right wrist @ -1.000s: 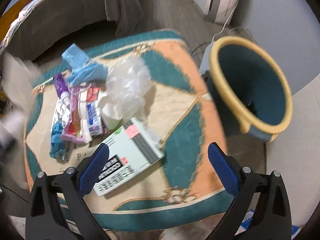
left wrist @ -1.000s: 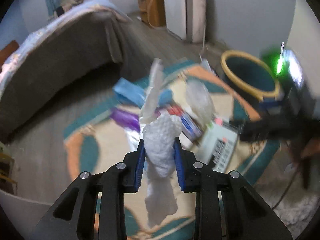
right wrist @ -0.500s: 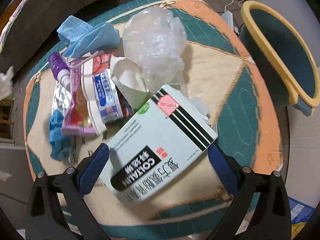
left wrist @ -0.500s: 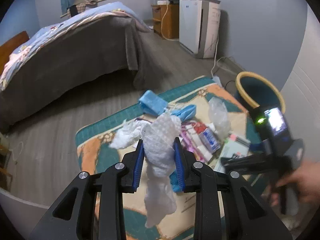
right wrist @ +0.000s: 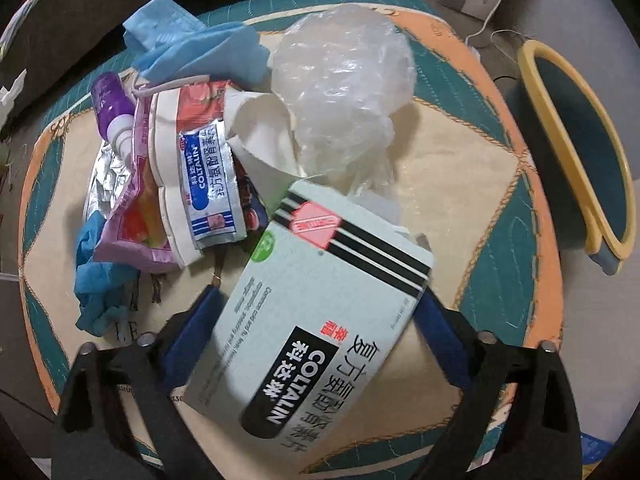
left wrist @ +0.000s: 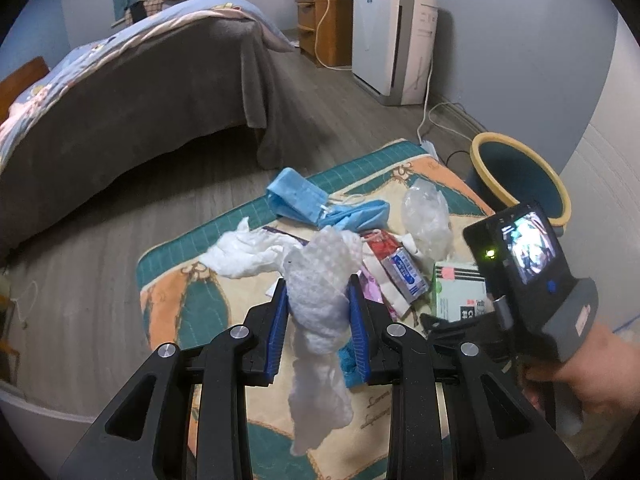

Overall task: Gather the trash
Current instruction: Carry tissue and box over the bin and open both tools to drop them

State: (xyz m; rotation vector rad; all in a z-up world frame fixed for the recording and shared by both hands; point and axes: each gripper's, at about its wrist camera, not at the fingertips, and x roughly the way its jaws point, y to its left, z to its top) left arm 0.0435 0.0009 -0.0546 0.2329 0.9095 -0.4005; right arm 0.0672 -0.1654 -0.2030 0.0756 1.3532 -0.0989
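Note:
My left gripper is shut on a white bubble-wrap piece, held above the rug with a white tissue trailing from it. My right gripper is open, its blue pads on either side of a pale green Coltalin medicine box that lies on the rug. It also shows in the left wrist view. Past the box lie a clear plastic bag, a torn Coltalin sachet, blue face masks, a purple bottle and a blue glove. A teal bin with a yellow rim stands at the right.
The trash lies on a patterned teal and orange rug on a wood floor. A bed with a grey cover stands at the left. A white appliance and a wooden cabinet stand against the far wall, with a cable on the floor.
My right gripper has come down close over the medicine box, which now sits between its open pads. My left gripper has lifted and drawn back, still holding the bubble wrap.

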